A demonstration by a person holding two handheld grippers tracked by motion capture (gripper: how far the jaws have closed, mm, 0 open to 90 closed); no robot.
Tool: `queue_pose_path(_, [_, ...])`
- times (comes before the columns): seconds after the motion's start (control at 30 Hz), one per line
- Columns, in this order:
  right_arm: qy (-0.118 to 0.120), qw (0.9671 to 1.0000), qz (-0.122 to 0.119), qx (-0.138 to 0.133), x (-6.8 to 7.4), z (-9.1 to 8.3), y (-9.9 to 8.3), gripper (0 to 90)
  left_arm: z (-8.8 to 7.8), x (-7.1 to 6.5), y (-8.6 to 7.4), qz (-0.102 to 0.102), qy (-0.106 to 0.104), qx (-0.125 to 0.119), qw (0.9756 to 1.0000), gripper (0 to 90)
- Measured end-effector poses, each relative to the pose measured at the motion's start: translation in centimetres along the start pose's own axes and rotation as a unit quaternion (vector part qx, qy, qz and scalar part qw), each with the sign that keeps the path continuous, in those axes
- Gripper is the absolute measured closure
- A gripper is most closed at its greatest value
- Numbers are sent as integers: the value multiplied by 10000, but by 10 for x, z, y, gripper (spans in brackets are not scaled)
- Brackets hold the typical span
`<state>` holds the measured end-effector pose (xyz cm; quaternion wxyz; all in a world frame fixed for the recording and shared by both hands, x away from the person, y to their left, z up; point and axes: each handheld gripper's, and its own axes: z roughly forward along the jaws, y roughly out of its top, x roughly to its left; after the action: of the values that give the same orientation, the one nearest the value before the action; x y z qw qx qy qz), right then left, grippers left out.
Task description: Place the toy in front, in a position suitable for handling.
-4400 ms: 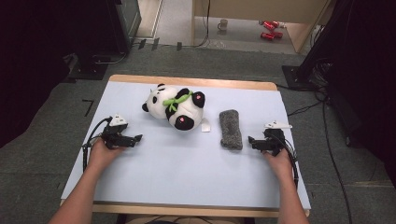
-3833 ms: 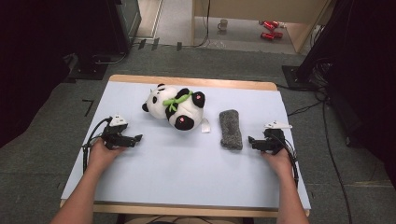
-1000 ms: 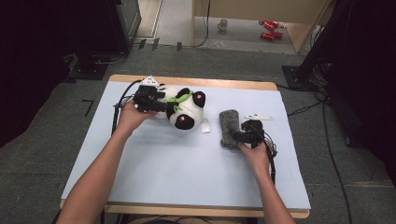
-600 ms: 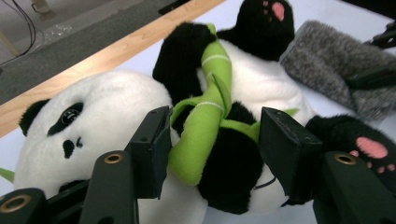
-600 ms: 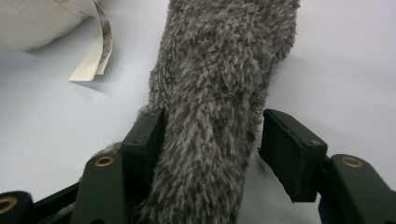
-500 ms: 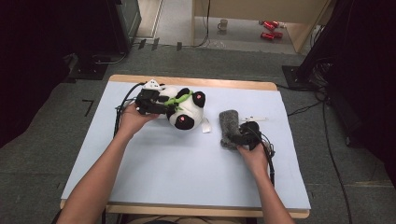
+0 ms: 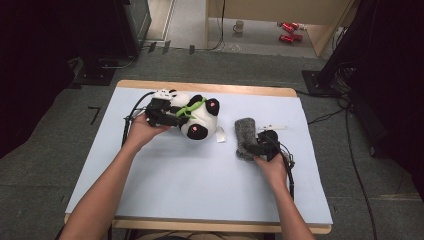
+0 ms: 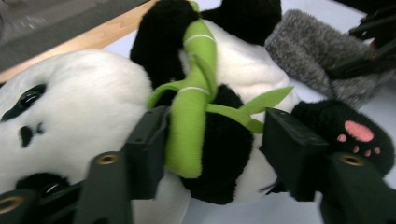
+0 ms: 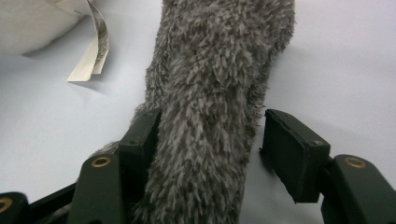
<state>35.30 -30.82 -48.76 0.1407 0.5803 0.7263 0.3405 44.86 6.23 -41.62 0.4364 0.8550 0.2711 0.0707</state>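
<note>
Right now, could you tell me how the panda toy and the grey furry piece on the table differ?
The panda toy is rounded, black and white, with a green bamboo sprig; the grey furry piece is one plain colour, long and narrow. The panda is much bulkier. Both are plush, lie on the table, and sit between open jaws.

My near half of the surface (image 7: pixel 200 190) lies bare, open for either tool. Farther out, the plush panda (image 7: pixel 197 117) and the grey fuzzy piece (image 7: pixel 245 137) sit near each other; only a narrow lane, holding a paper tag (image 7: pixel 220 134), runs between them.
</note>
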Motion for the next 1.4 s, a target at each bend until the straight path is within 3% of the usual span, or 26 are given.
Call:
queue_pose_path(0.03, [1, 10000, 0, 0, 0, 0, 0, 388, 3, -7, -2, 231, 202, 12, 9995, 369])
queue_pose_path(0.07, [-4, 10000, -6, 0, 0, 0, 0, 388, 5, -10, -4, 307, 353, -7, 9989, 372])
queue_pose_path(0.1, [-4, 10000, -6, 0, 0, 0, 0, 388, 5, -10, -4, 307, 353, -7, 9989, 393])
queue_pose_path(0.13, [-15, 10000, -21, -1, 0, 0, 0, 388, 7, -15, -7, 400, 665, -42, 9970, 445])
queue_pose_path(0.17, [-16, 10000, -20, 0, 0, 0, 0, 388, 8, -16, -9, 387, 730, -114, 9965, 471])
queue_pose_path(0.27, [-12, 10000, -4, -2, 0, 0, 0, 388, 10, -15, -12, 227, 650, -223, 9974, 515])
queue_pose_path(0.4, [-21, 10000, -23, -4, 0, 0, 0, 386, 9, -11, -13, -64, 500, -162, 9986, 576])
queue_pose_path(0.67, [16, 10000, -52, 11, -1, 1, 1, 385, -1, -18, -5, -408, 595, 67, 9974, 672])
queue_pose_path(0.77, [39, 9999, -88, 29, -1, 2, 2, 385, -7, -23, -2, -555, 532, 136, 9970, 682])
queue_pose_path(0.9, [68, 9999, -144, 21, -2, 3, 4, 384, -20, -39, -3, -626, 576, 135, 9963, 684])
queue_pose_path(1.07, [108, 9998, -165, -24, -4, 5, 5, 384, -33, -62, -12, -1022, 575, 70, 9931, 684])
queue_pose_path(1.2, [143, 9998, -126, -60, -5, 6, 6, 384, -35, -87, -18, -1144, 636, 82, 9914, 682])
queue_pose_path(1.27, [146, 9998, -106, -65, -5, 6, 6, 384, -34, -91, -19, -1159, 620, 103, 9913, 681])
queue_pose_path(1.33, [139, 9998, -101, -66, -5, 6, 7, 388, -31, -109, -21, -1177, 572, 96, 9914, 678])
queue_pose_path(1.4, [127, 9998, -109, -77, -4, 6, 7, 390, -27, -118, -22, -1172, 518, 77, 9917, 675])
